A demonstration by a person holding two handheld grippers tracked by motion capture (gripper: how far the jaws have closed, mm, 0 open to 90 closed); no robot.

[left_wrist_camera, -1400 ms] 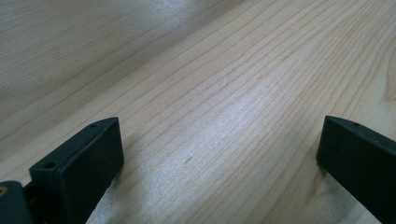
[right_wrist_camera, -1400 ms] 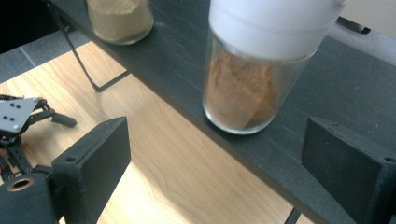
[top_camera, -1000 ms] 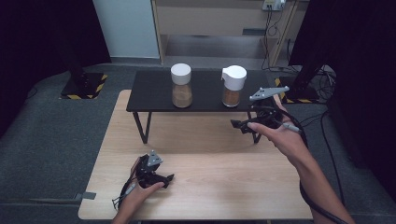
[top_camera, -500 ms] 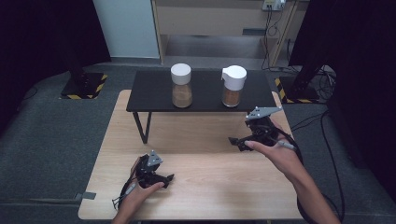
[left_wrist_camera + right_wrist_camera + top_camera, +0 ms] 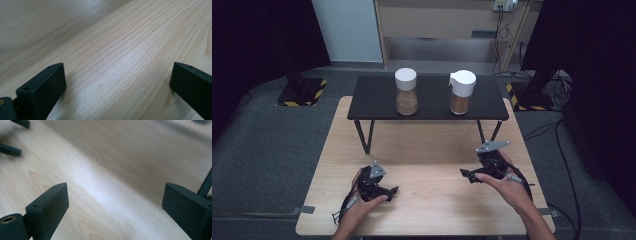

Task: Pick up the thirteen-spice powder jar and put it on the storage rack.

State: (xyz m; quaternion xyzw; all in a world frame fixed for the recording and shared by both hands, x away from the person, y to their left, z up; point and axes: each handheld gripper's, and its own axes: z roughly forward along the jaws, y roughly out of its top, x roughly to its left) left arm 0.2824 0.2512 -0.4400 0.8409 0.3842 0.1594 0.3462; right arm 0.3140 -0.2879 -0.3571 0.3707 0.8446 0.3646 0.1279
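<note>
Resting both hands low on the desk (image 5: 422, 150), we are keeping the left hand-held gripper (image 5: 393, 190) and right hand-held gripper (image 5: 464, 174) wide and empty. Two jars (image 5: 406, 92) are standing far off on the black shelf (image 5: 377, 107), so nothing gets bumped.

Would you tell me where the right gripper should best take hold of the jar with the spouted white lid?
Probably the clear glass body of the spouted jar, below its wide lid, approached level from the near side: it stands upright on the black shelf, its front unobstructed.
</note>
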